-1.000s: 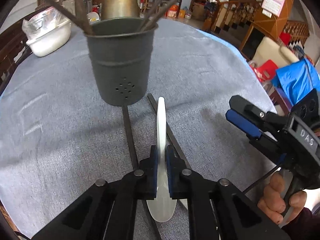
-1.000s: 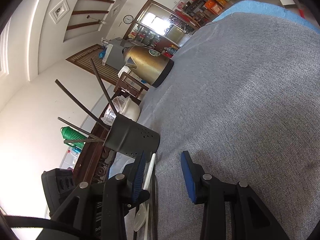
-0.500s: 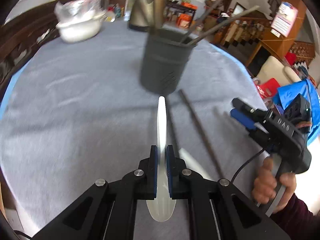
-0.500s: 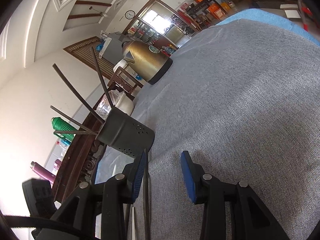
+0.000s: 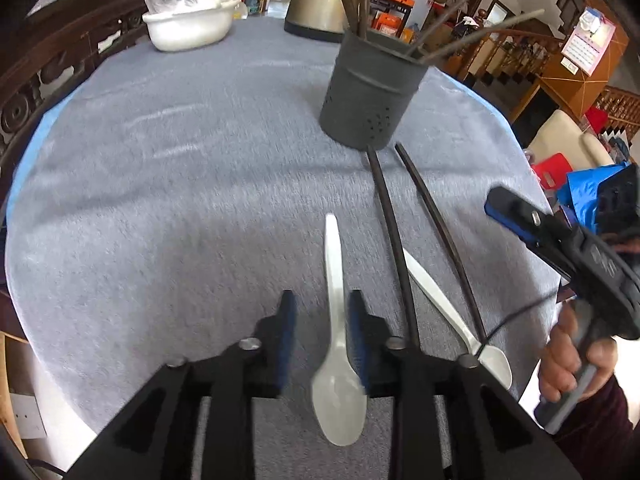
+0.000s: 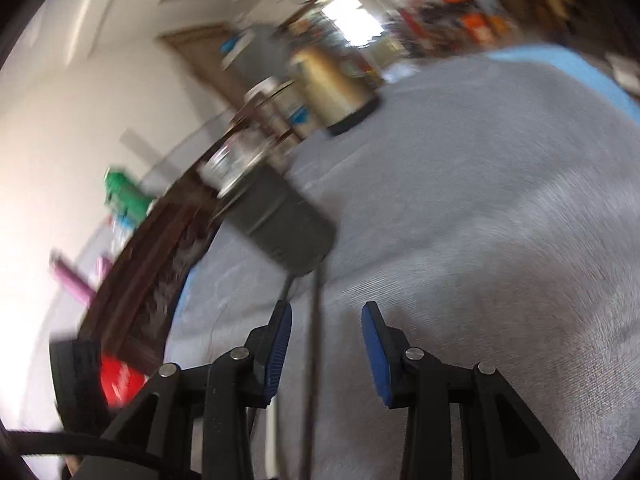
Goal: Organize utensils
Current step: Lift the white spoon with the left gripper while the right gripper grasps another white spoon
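We are setting a white spoon (image 5: 338,344) down on the grey cloth (image 5: 180,200), apart from the utensil holder (image 5: 370,96). Our left gripper (image 5: 322,340) is opening, the spoon loose between its fingers. Next, our right gripper (image 6: 326,344), open and seemingly empty, must close on a chopstick (image 5: 394,248).

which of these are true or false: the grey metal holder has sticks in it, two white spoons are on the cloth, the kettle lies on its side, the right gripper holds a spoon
1. The grey perforated metal holder has dark chopsticks standing in it. True.
2. Two white plastic spoons are on the grey cloth. True.
3. The brass-coloured kettle lies on its side. False: it stands upright.
4. The right gripper holds a spoon. False: its pads grip nothing; a loose dark chopstick on the cloth shows between them.
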Tool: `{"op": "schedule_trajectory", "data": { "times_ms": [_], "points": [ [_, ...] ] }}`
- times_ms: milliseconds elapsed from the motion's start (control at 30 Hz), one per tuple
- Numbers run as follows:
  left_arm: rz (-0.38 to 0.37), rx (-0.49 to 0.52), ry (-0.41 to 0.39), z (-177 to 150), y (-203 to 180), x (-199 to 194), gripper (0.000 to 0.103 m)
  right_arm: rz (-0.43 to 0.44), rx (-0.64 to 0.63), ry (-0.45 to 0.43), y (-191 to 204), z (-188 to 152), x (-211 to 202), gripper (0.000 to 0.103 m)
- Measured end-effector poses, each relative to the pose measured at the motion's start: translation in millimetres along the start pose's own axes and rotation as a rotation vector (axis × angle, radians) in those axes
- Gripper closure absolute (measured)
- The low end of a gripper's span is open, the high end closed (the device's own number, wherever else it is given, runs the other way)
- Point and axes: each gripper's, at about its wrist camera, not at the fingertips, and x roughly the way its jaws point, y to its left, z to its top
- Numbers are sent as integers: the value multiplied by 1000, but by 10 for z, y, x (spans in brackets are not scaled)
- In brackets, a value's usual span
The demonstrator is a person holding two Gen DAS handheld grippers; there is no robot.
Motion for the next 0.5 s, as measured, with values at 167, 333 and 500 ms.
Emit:
{"op": "schedule_trajectory", "data": {
  "times_ms": [167,333,500],
  "points": [
    [10,31,14,146,-26,56,71,-12,-166,199,376,-58,109,64],
    [29,61,54,268,-53,153,71,-81,-295,313,641,-150,211,67],
    [16,80,89,352,-70,213,71,-152,-379,411,760,-184,381,76]
  ]
}}
